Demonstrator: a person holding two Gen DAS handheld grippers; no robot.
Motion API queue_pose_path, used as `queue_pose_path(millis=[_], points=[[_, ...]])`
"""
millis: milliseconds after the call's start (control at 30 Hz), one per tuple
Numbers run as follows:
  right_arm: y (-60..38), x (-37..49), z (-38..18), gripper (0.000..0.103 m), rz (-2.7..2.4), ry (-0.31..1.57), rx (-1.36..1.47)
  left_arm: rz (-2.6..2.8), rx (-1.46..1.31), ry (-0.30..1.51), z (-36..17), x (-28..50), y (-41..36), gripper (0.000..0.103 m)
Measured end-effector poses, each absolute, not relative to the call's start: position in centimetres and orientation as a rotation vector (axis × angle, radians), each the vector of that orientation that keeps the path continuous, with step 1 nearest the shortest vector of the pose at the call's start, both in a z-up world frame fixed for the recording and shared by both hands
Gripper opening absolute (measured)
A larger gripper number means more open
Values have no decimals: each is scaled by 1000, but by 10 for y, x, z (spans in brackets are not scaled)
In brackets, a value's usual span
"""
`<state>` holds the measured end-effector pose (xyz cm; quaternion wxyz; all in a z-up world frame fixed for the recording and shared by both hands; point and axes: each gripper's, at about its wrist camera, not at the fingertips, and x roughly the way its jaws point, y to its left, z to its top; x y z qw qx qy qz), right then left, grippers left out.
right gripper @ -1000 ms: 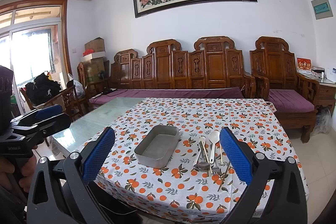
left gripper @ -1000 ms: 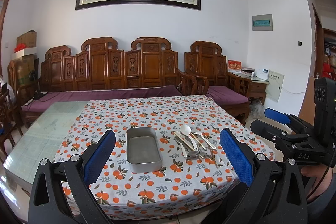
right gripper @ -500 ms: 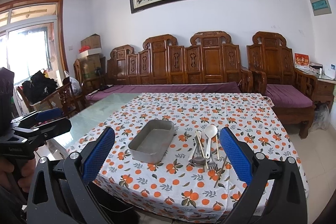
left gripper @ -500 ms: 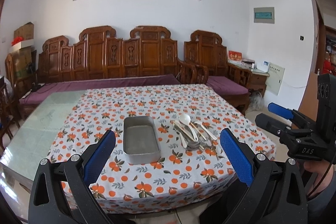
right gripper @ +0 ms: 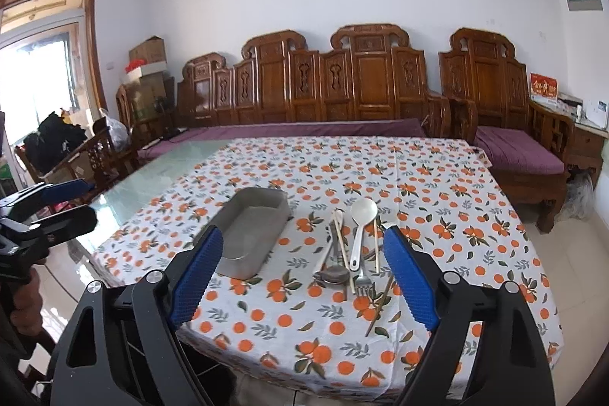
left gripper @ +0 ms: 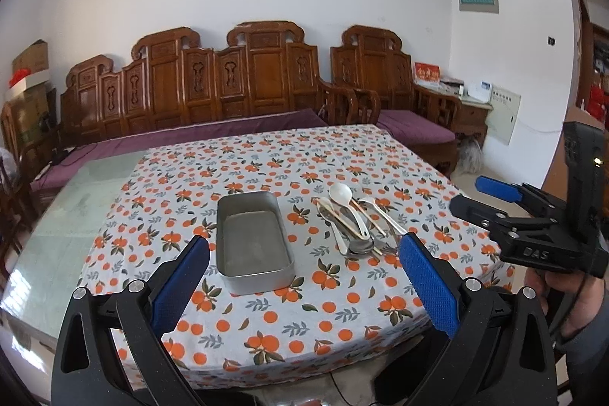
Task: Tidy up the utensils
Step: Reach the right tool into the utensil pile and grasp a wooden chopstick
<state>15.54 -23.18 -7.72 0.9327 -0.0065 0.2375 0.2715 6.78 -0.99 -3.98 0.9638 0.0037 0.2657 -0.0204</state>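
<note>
Hovering short of the worktop's (left gripper: 160, 177) near edge, my left hand-held gripper (left gripper: 304, 292) has its blue pads spread wide with nothing between them. My right hand-held gripper (right gripper: 302, 278) is just as wide open and holds nothing either.

I take the metal tray (left gripper: 253, 240) as my landmark. It sits empty on the orange-print tablecloth (left gripper: 266, 311), its long side running away from me. Just to the right of the tray, close but not touching it, lies the pile of utensils (left gripper: 356, 223). In the pile I can make out a white spoon (right gripper: 361, 223) on top, a fork (right gripper: 363, 278) at the near end, and chopsticks (right gripper: 377, 305) angling out toward the near edge. Beyond the tray, a carved wooden bench (left gripper: 213, 86) lines the wall.
</note>
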Motion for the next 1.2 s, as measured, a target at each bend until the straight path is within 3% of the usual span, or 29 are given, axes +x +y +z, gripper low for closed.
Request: queue_pose_path(millis=[267, 333, 800, 1200], points=[[-232, 216, -109, 63, 523, 562, -23, -88, 31, 585, -58, 109, -15, 96], [-234, 231, -118, 62, 518, 585, -13, -96, 36, 601, -63, 120, -18, 96], [-210, 321, -186, 38, 571, 741, -34, -127, 27, 729, -109, 187, -26, 68], [-159, 380, -239, 21, 677, 871, -128, -95, 10, 793, -141, 222, -16, 64]])
